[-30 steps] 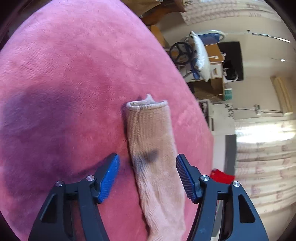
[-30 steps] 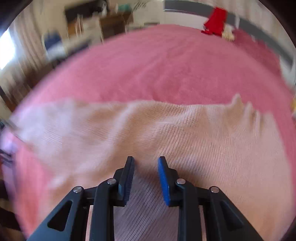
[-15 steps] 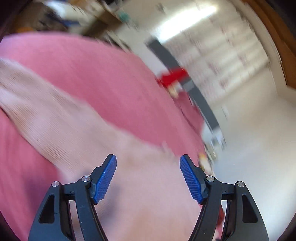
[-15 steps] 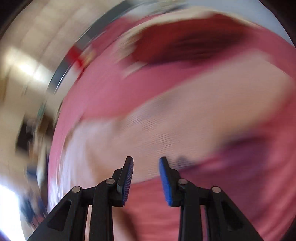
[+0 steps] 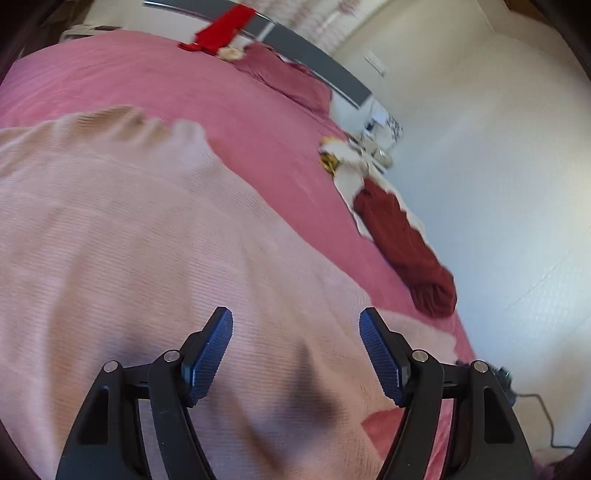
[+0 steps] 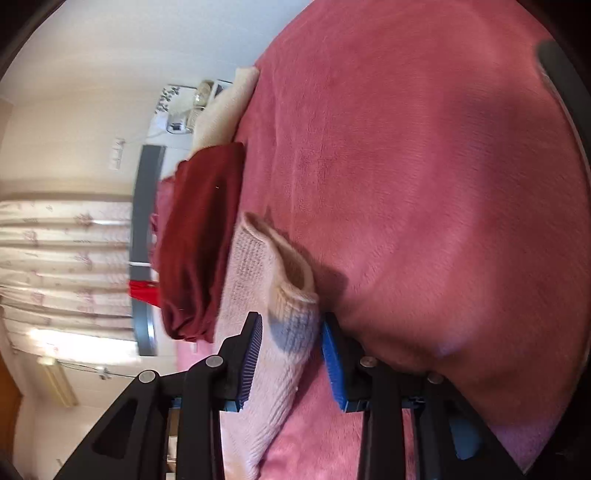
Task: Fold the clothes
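A pale pink knit sweater (image 5: 129,240) lies spread on the pink bed blanket (image 5: 240,99). My left gripper (image 5: 295,350) hovers open over the sweater's body, nothing between its fingers. In the right wrist view, one sleeve cuff (image 6: 291,295) of the sweater lies on the blanket (image 6: 424,184). My right gripper (image 6: 291,321) straddles this cuff, its blue pads a narrow gap apart on either side; a firm grip is not evident.
A folded dark red garment (image 5: 406,247) (image 6: 199,240) sits at the bed's edge beside a cream one (image 5: 351,173) (image 6: 225,107). A maroon pillow (image 5: 288,77) and a red item (image 5: 221,29) lie by the grey headboard (image 5: 325,62). A white wall lies beyond.
Both grippers swung fast across the bed. The left went from over a sleeve to over the sweater's body. The right went from the body to straddling a sleeve cuff.
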`<action>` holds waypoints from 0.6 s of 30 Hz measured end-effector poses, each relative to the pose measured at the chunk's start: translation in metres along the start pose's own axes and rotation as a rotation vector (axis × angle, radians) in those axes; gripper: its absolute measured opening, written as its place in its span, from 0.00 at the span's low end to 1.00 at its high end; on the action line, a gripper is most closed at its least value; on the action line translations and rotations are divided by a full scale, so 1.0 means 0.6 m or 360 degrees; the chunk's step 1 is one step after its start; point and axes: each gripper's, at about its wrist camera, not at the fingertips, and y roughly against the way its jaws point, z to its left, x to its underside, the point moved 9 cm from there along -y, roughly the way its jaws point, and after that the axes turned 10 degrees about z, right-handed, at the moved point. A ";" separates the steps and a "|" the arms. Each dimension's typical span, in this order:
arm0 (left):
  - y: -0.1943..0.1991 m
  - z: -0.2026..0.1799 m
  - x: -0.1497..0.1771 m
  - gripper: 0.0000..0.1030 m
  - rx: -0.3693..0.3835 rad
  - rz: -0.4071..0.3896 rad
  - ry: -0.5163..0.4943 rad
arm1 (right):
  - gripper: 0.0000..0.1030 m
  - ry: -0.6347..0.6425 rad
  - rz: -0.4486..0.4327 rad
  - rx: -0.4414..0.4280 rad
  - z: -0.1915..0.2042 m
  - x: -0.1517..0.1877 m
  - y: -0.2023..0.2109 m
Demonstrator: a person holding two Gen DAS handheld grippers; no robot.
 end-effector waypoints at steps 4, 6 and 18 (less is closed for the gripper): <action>-0.056 -0.019 0.029 0.71 -0.0027 0.0120 -0.0006 | 0.04 0.0161 -0.0049 0.0081 0.033 -0.008 0.023; -0.065 -0.022 0.035 0.72 -0.0080 0.0107 -0.0027 | 0.04 0.0223 -0.0102 0.0065 0.057 -0.012 0.042; -0.064 -0.044 0.105 0.82 -0.0266 0.0123 -0.0268 | 0.04 -0.0014 -0.0241 0.0077 0.029 -0.042 0.079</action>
